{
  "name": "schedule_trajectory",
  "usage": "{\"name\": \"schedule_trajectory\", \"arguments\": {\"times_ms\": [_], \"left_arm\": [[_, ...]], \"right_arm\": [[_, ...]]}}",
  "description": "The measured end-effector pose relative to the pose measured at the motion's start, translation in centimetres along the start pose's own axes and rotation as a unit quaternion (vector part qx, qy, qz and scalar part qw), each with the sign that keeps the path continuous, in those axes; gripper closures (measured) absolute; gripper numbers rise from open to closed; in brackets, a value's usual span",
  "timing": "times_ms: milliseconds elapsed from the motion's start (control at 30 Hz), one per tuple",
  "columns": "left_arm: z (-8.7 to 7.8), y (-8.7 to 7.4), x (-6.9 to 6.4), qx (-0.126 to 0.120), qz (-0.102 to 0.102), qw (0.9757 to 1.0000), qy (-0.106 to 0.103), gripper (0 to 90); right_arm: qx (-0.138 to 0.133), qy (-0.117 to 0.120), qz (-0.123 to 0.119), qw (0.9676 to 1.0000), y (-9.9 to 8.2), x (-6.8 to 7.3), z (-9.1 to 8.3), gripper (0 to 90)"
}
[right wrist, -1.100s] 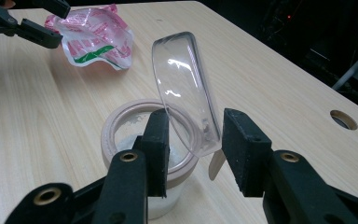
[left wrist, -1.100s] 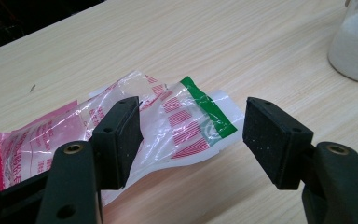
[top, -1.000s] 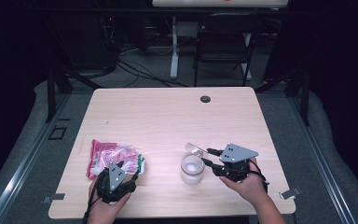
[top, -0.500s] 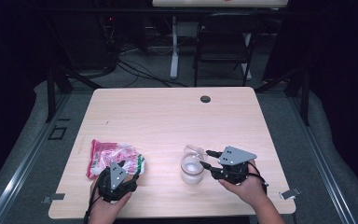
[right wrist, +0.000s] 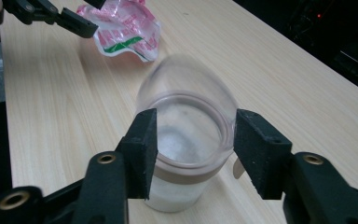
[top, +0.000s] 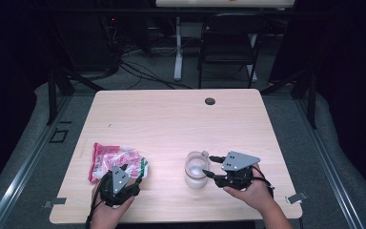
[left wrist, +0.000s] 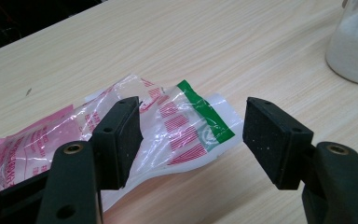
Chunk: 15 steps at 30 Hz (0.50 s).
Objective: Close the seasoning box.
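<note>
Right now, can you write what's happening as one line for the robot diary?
left gripper: open at plastic bag | right gripper: fingers just opened around jar, now open | jar: upright on table, holds white powder

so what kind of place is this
Probably a lab or recording studio, not a home: a bare wooden table ringed by black curtains, cables trailing over the carpet, and a folding chair behind.

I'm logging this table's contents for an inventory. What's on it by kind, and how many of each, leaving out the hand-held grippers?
Plastic bags, pink and white print with a green strip: 1, the bag
Clear glass mugs with white powder inside: 1, the mug
Dark round grommets in the tabletop: 1, the grommet
Total: 3
</note>
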State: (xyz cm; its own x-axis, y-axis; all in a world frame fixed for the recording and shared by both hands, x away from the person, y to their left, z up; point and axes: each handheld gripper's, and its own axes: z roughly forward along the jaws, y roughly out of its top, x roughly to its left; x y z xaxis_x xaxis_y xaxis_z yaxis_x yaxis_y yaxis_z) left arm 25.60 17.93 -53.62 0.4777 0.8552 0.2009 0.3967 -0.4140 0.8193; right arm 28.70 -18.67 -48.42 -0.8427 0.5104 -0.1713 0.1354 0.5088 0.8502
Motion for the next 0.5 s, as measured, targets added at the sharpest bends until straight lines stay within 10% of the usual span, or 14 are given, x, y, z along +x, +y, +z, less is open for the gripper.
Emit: {"name": "schedule_trajectory", "arguments": {"times_ms": [500], "left_arm": [[-0.01,-0.03,0.0,0.0,0.0,1.0,-0.001,36.9]], "right_arm": [[-0.005,-0.002,0.017,0.9998,-0.07,-0.18,0.13,46.2]]}}
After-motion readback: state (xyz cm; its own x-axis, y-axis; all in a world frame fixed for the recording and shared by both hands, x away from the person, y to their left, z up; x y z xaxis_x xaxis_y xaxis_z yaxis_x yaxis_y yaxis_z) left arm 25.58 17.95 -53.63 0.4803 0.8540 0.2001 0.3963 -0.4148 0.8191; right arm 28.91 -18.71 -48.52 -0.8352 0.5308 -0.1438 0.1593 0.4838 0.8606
